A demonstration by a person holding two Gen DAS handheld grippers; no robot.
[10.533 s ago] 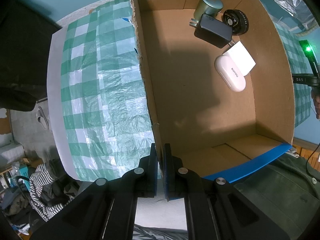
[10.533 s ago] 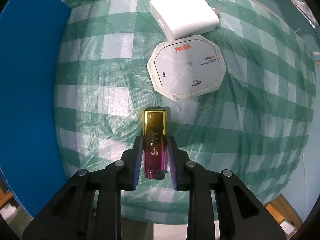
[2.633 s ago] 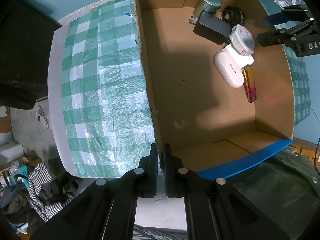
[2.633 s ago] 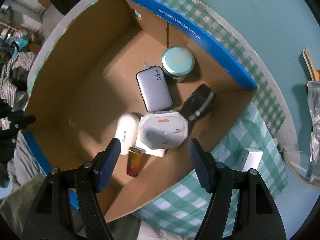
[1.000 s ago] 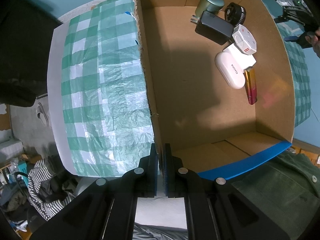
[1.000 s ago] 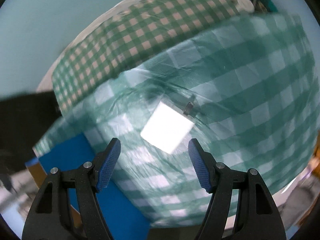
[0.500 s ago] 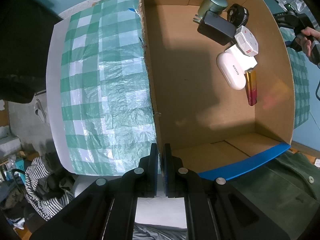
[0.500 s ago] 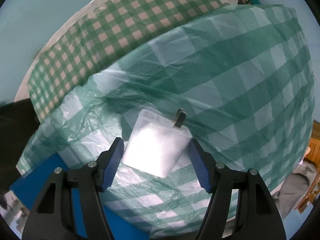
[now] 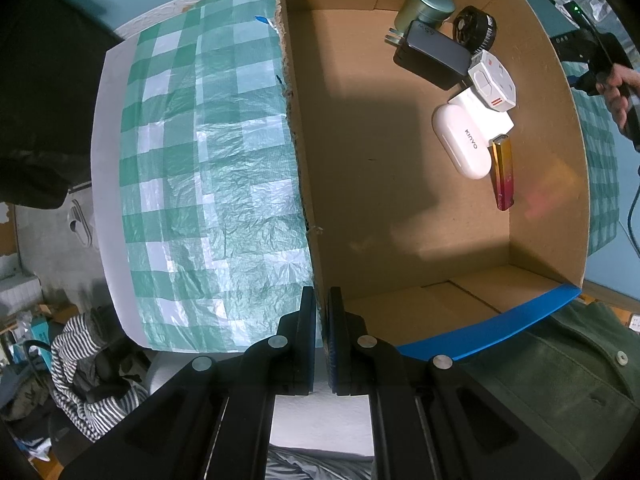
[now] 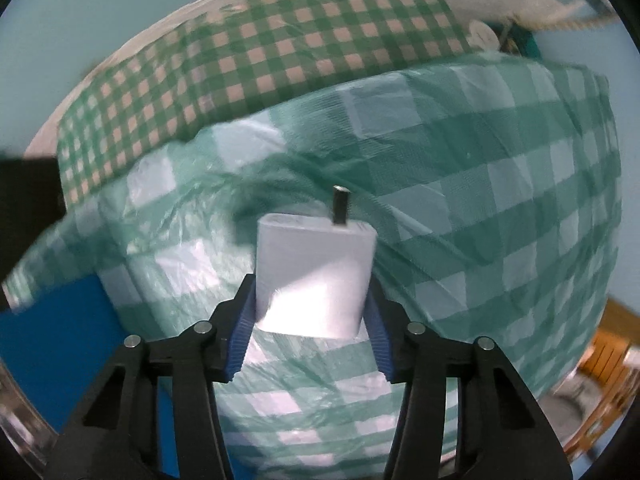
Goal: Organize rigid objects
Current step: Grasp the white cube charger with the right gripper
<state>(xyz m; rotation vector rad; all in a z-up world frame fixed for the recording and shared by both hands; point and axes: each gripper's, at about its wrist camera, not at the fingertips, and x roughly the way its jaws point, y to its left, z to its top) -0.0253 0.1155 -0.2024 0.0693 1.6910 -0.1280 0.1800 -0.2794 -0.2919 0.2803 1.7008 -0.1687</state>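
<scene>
One cardboard box point(image 9: 420, 184) stands on the surface, and seven things can be counted in it:

- one round metal tin point(image 9: 426, 6)
- one black round object point(image 9: 476, 32), too small to identify
- one dark power adapter point(image 9: 434, 54) with prongs
- one white octagonal device point(image 9: 492, 84) with red markings
- one white flat block point(image 9: 486, 114) lying partly under others
- one white oval case point(image 9: 462, 142) marked "kinyo"
- one gold and magenta USB stick point(image 9: 503, 174)

Outside the box there is one white charger point(image 10: 314, 276) with one metal prong showing. Two checked cloths appear: one large-check green tablecloth point(image 9: 200, 184) and one small-check cloth point(image 10: 256, 52).
</scene>
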